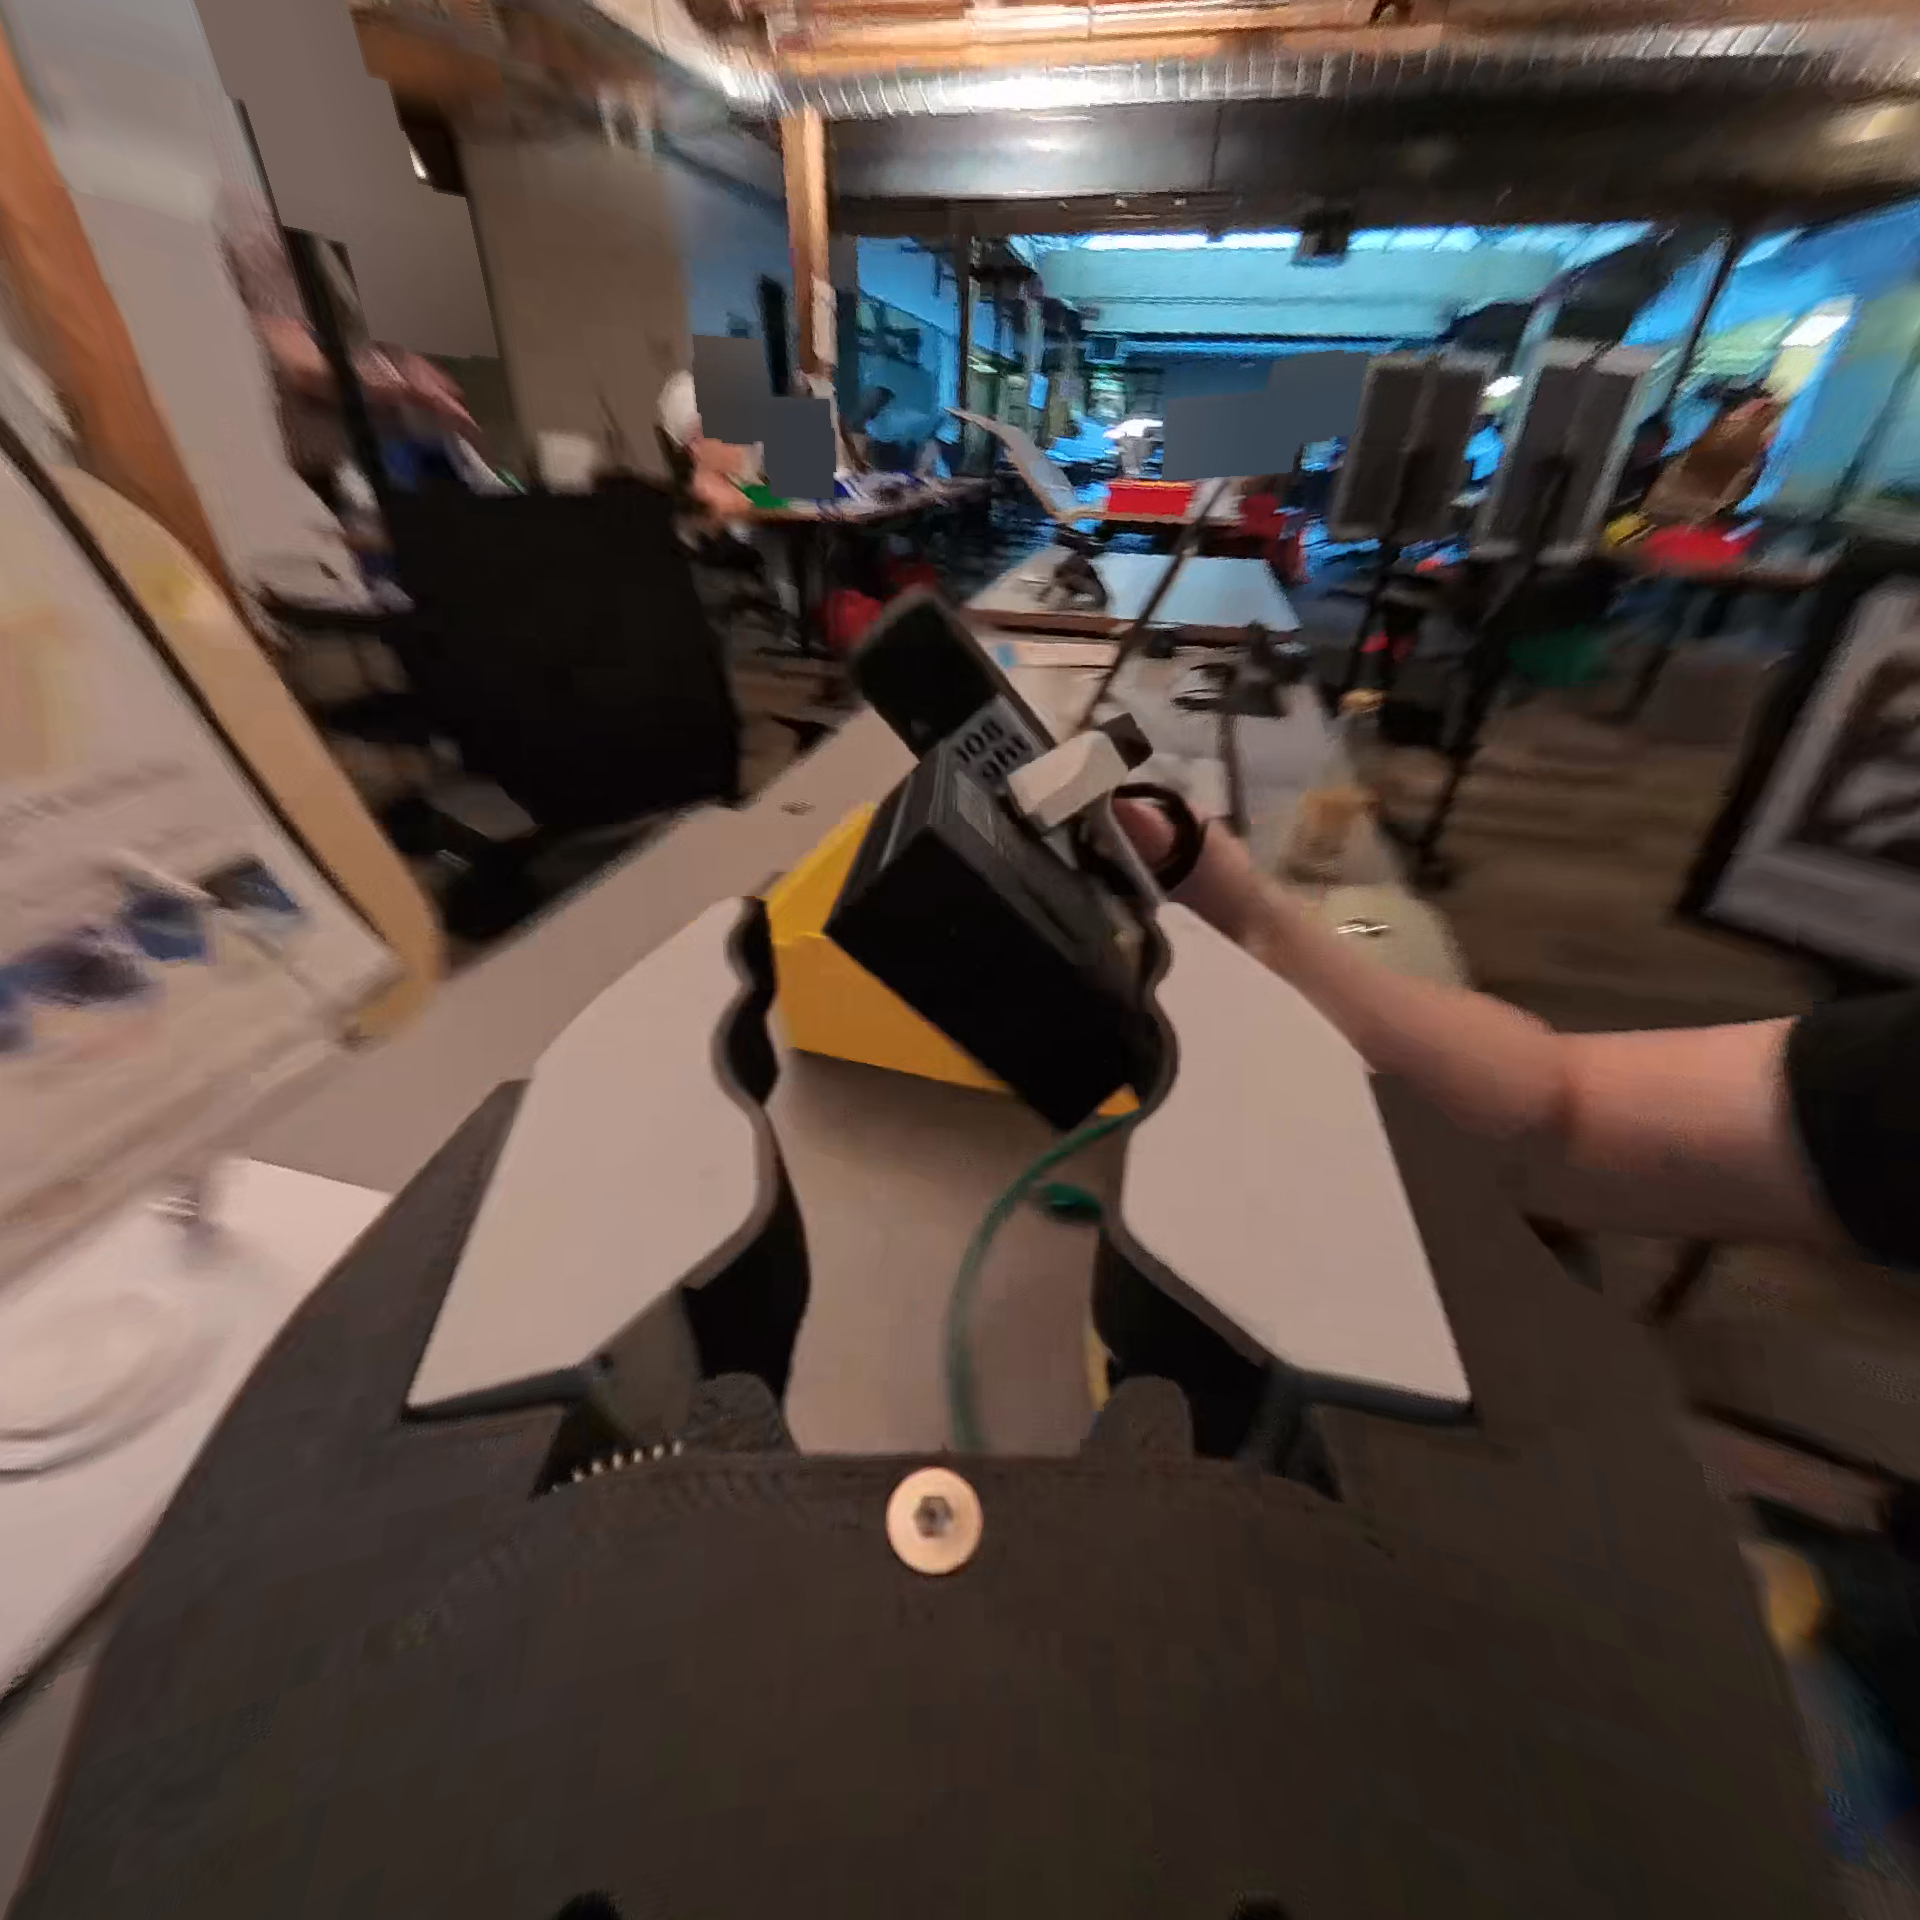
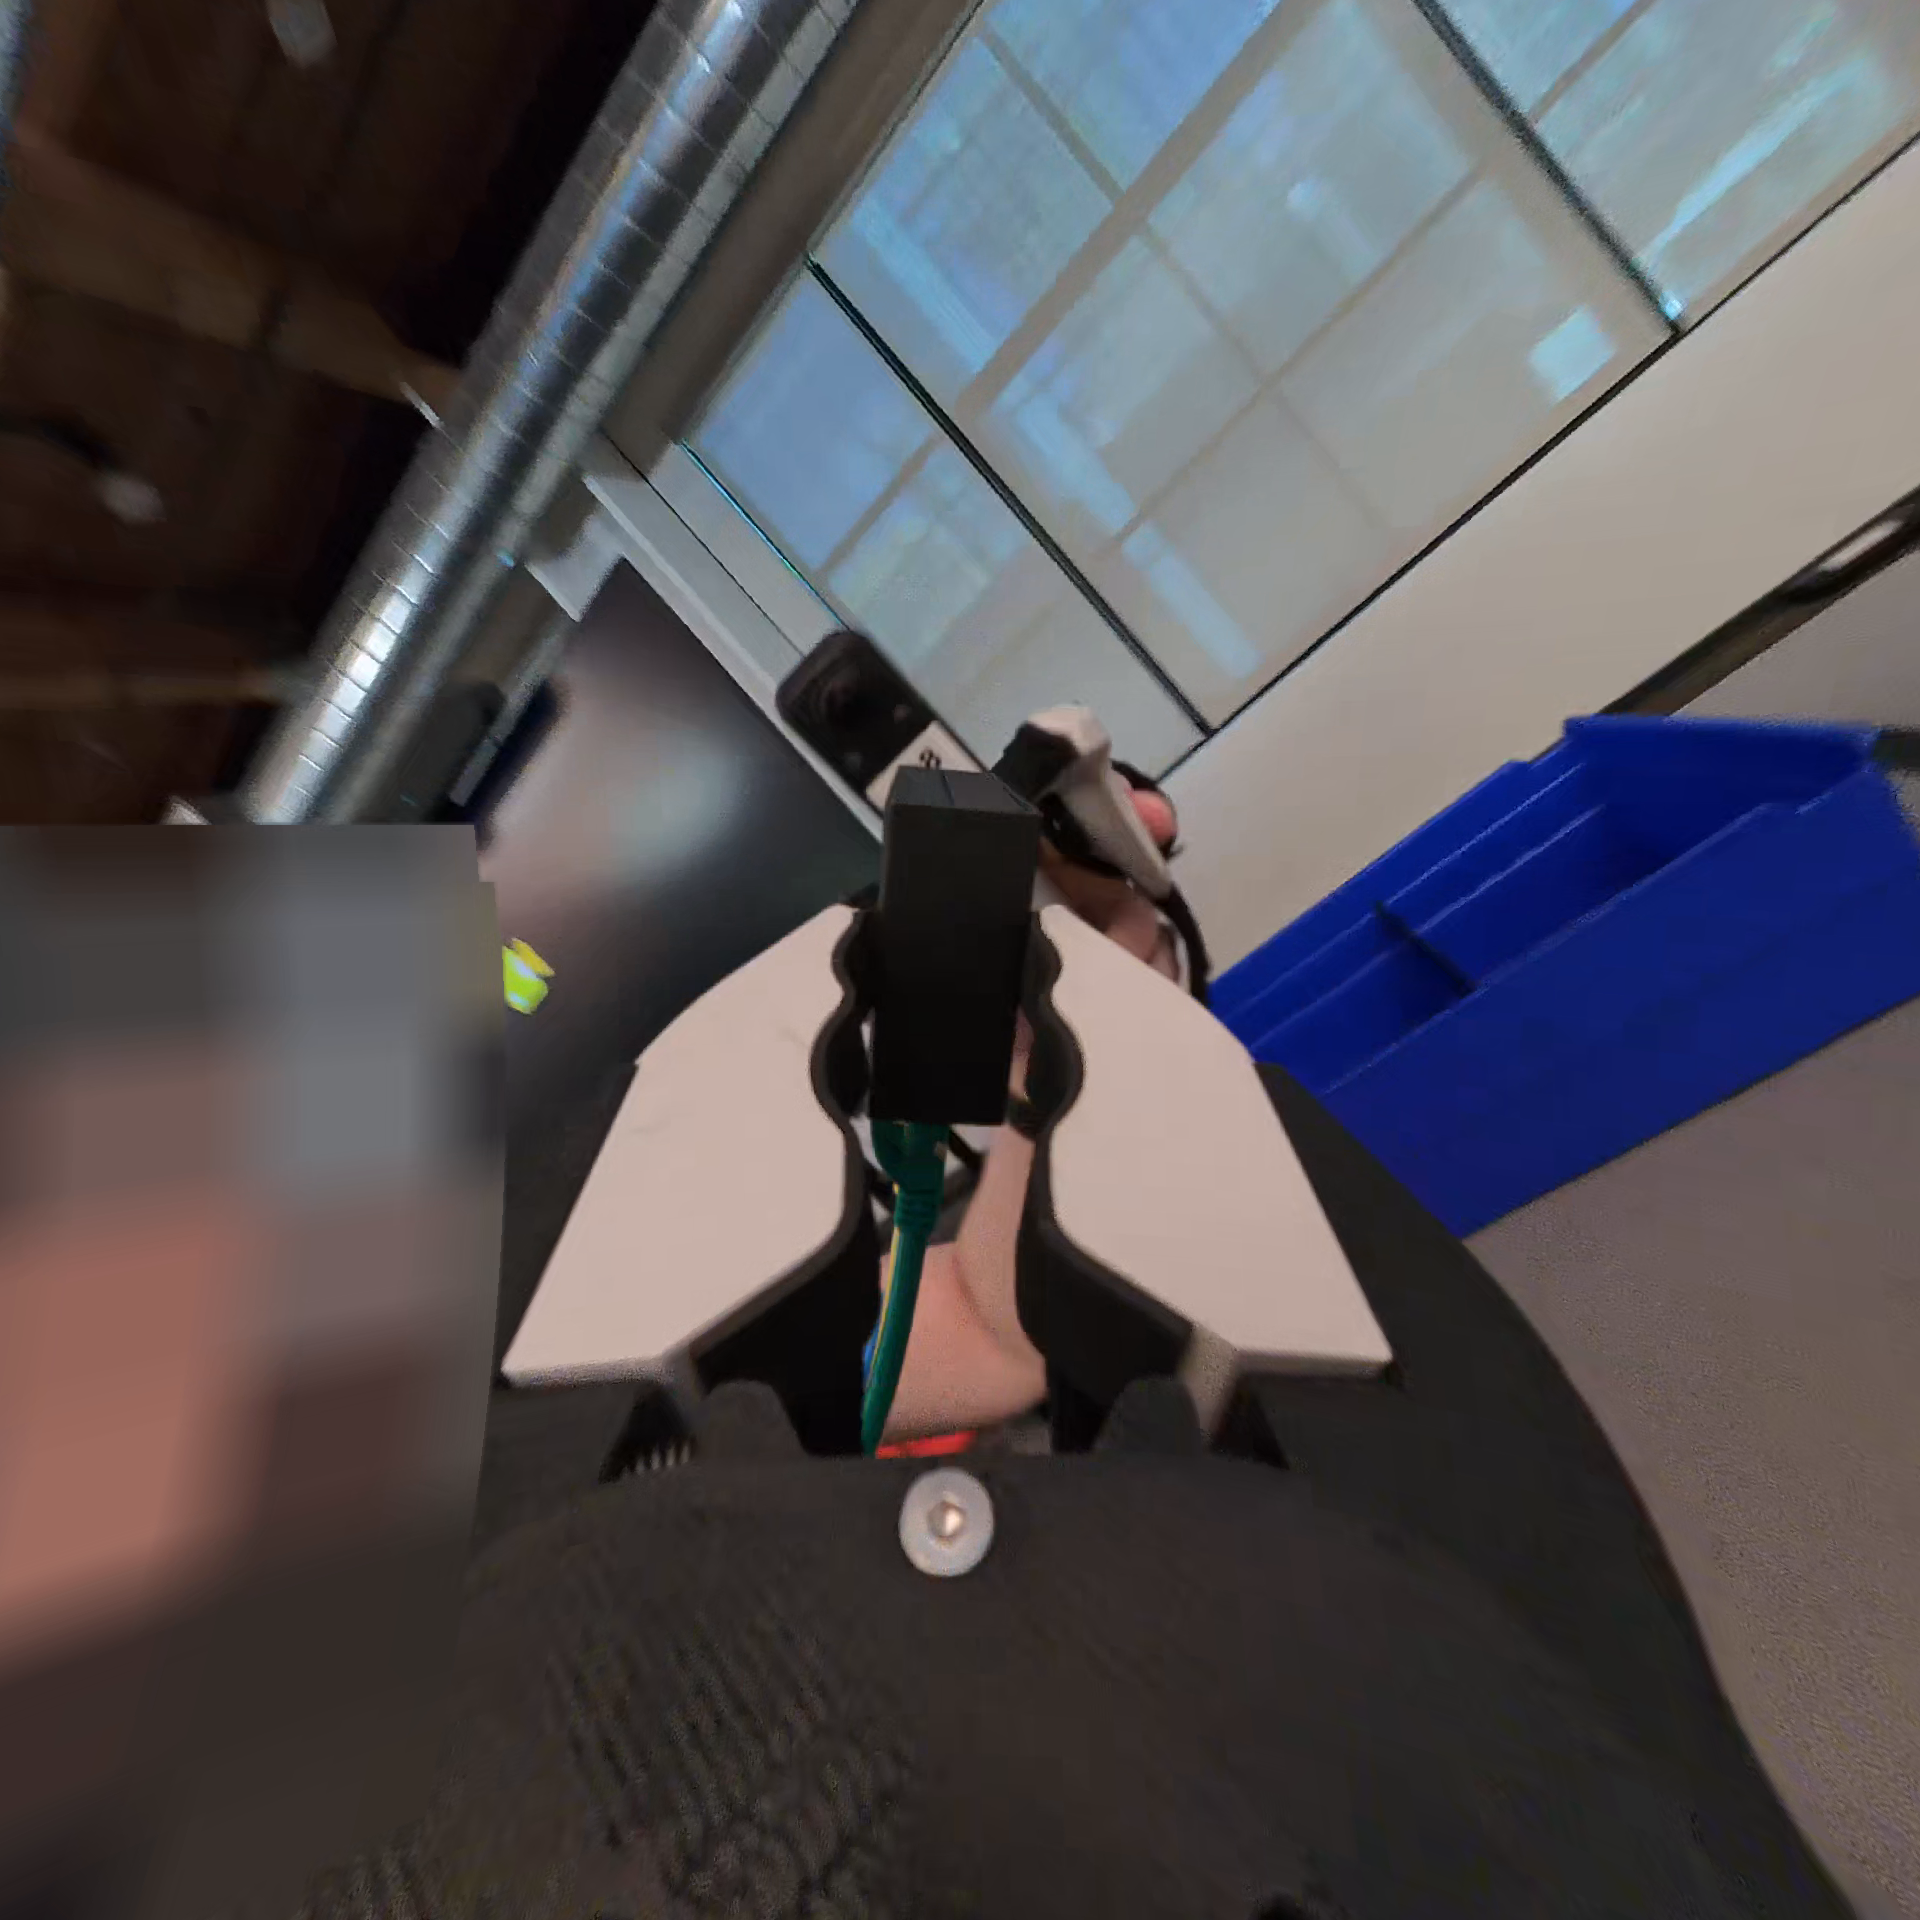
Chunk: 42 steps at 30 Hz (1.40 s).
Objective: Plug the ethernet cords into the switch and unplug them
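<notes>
Blurring smears the far room in the left wrist view, and a mosaic patch covers the left side of the right wrist view, so little there can be made out. The switch (image 2: 951,977), a plain black box, is clamped between the right gripper (image 2: 948,1023) fingers, standing upright with its far end rising past the fingertips; its ports face the near side and are hidden, so the pictures do not show how many cords are seated. A green ethernet cord (image 2: 902,1278) enters its near end and runs back toward the gripper body, with a sliver of yellow beside it that is too small to identify. In the left wrist view the same switch (image 1: 987,935) hangs tilted in the gap between the left gripper (image 1: 951,997) fingers, which stand apart and released, gripping nothing; whether the right finger touches the box cannot be told. The green cord (image 1: 977,1278) trails down from the switch toward the near edge. Behind the switch lies a yellow bin (image 1: 842,966) on the grey table (image 1: 894,1226), and the right gripper's body and the person's forearm (image 1: 1455,1060) reach in from the right. A blue bin (image 2: 1579,935) sits far right in the right wrist view.
</notes>
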Available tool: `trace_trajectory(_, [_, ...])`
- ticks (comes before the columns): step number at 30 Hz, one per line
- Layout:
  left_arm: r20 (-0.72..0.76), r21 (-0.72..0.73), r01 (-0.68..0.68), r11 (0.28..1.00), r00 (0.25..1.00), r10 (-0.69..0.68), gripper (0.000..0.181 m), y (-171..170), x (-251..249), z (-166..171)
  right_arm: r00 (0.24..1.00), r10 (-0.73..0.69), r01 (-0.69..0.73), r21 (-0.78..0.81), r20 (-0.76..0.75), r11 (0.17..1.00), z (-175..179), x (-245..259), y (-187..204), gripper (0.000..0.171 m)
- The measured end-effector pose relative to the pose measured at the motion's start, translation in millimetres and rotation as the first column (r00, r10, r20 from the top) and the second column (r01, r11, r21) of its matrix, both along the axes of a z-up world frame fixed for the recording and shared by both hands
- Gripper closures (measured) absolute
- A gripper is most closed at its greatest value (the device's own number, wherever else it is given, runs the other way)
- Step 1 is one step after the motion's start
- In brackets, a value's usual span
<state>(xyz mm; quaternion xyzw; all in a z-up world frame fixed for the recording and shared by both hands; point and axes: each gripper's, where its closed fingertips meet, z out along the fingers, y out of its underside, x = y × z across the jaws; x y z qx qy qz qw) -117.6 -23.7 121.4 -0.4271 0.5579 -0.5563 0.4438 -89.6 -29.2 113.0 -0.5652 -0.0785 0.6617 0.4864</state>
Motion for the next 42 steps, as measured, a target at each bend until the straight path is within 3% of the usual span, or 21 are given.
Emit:
trace_trajectory(4, [0.095,0.303,-0.129,0.944,0.99,0.105,0.101,11.3,-12.4,-10.4,0.992,0.048,-0.065,-0.139,-0.116,0.988,-23.9,5.4,16.3,0.143])
trace_trajectory(7, [-0.031,0.425,-0.105,0.899,0.991,0.13,0.093,10.8,-8.0,-34.4,0.977,0.137,-0.166,-0.178,-0.163,0.97,-30.8,-1.2,14.8,0.144])
trace_trajectory(13, [-0.039,0.532,-0.062,0.844,0.995,0.097,0.121,1.0,-4.6,-50.6,0.971,0.2,-0.226,-0.23,-0.132,0.947,-41.3,-6.2,10.5,0.144])
trace_trajectory(21, [-0.072,0.419,-0.093,0.903,0.988,0.135,0.121,4.6,5.7,-44.3,0.972,0.17,-0.197,-0.173,-0.159,0.965,-33.2,5.6,14.4,0.139])
trace_trajectory(23, [-0.078,0.348,-0.084,0.934,0.99,0.118,0.121,6.1,5.6,-39.2,0.992,0.11,-0.114,-0.076,-0.058,0.991,-30.3,6.0,15.2,0.135])
trace_trajectory(26, [-0.098,0.26,-0.053,0.964,0.992,0.081,0.121,7.2,3.2,-34.8,0.984,-0.089,0.075,0.097,0.154,0.992,-28.1,10.3,19.2,0.128])
trace_trajectory(29, [-0.071,0.206,-0.038,0.978,0.996,0.053,0.121,7.6,-0.6,-27.2,0.906,-0.319,0.213,0.35,0.277,0.912,-13.2,23.8,13.9,0.122])
trace_trajectory(31, [-0.056,0.185,-0.026,0.982,0.998,0.037,0.121,7.2,-3.4,-23.4,0.828,-0.494,0.309,0.522,0.263,0.795,3.8,40.9,5.9,0.12])
trace_trajectory(32, [-0.049,0.175,-0.021,0.984,0.998,0.03,0.121,6.8,-4.4,-21.4,0.753,-0.59,0.322,0.618,0.292,0.717,5.9,46.1,1.8,0.12])
trace_trajectory(35, [-0.043,0.153,0.001,0.988,0.999,0.006,0.121,1.9,-6.1,-17.6,0.385,-0.843,0.146,0.877,0.375,0.457,-5.5,39.1,-5.5,0.12])
trace_trajectory(37, [-0.047,0.146,0.015,0.989,0.999,-0.009,0.121,-2.7,-5.5,-16.7,0.172,-0.937,-0.023,0.953,0.303,0.303,-8.9,25.0,-8.5,0.113])
trace_trajectory(40, [-0.031,0.107,0.025,0.994,0.999,-0.022,0.121,-4.9,-7.2,-11.3,0.042,-0.98,-0.144,0.972,0.194,0.186,-6.9,10.7,-11.3,0.12])
trace_trajectory(42, [-0.037,0.078,0.046,0.996,0.998,-0.044,0.121,-8.6,-6.3,-11.5,0.073,-0.982,-0.194,0.968,0.176,0.159,-8.6,-0.9,-17.7,0.129])
